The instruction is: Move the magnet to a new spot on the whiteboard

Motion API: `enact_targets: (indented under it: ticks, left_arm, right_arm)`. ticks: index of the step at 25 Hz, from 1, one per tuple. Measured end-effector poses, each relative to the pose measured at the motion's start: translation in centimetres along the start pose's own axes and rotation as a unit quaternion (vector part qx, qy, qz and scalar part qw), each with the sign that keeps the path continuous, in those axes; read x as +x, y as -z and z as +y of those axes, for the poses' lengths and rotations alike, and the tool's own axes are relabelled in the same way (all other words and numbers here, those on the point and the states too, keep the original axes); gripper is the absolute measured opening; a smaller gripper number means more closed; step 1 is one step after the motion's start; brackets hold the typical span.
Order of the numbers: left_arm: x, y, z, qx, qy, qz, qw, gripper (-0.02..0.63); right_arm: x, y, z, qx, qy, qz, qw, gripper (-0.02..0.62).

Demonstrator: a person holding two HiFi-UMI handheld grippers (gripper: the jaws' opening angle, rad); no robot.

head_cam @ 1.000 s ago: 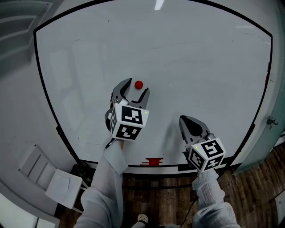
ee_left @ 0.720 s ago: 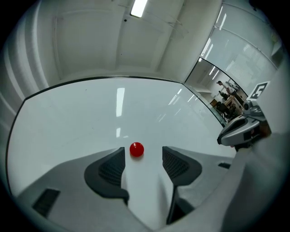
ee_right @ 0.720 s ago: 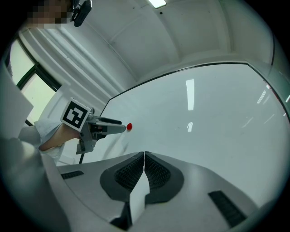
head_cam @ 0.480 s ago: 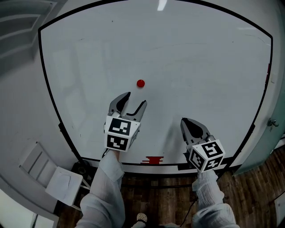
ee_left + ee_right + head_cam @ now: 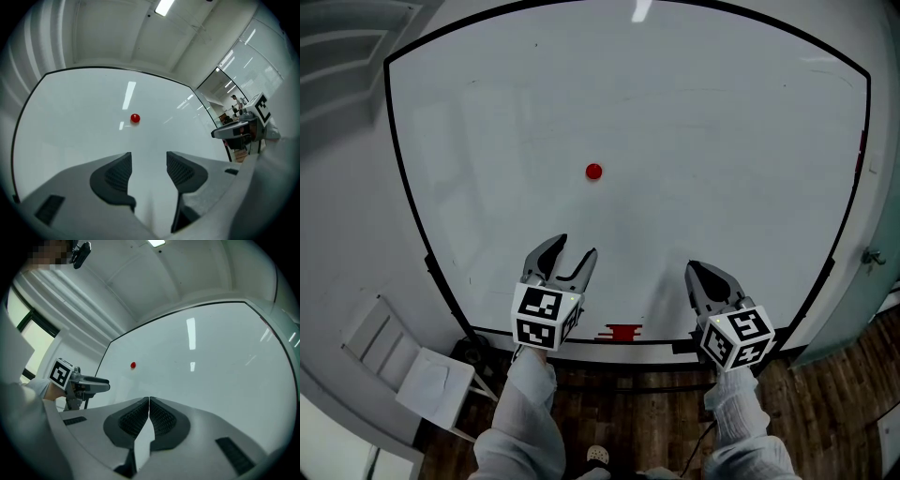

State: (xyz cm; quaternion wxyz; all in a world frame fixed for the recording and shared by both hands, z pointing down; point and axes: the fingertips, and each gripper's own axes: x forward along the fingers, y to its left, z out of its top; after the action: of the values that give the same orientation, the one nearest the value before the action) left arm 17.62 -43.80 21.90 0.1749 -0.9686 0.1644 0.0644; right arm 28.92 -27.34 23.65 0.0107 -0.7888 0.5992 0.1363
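A small round red magnet (image 5: 593, 171) sticks to the whiteboard (image 5: 694, 141) a little left of its middle; it also shows in the left gripper view as the magnet (image 5: 135, 118) and in the right gripper view as the magnet (image 5: 133, 365). My left gripper (image 5: 573, 251) hangs well below the magnet, near the board's lower edge. Its jaws are closing slightly, still apart, with nothing between them (image 5: 148, 161). My right gripper (image 5: 707, 271) sits at the lower right of the board, shut and empty (image 5: 148, 405).
A red eraser-like block (image 5: 623, 333) rests on the board's bottom ledge between the grippers. A folded white chair (image 5: 412, 380) stands at the lower left on the wooden floor (image 5: 825, 403). A green door edge (image 5: 877, 272) lies at the right.
My left gripper has drawn back and down from the magnet, which stays on the board. The jaws have narrowed a little. The right gripper has barely moved.
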Motion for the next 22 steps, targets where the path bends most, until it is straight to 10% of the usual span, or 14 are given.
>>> enact_targets:
  ticks: [22]
  left_arm:
    - [-7.0,8.6,-6.8,-0.068,0.040,0.039,0.9961,0.117]
  right_arm:
    - [-7.7,8.4,1.4,0.080,0.064,0.038,0.994,0.028]
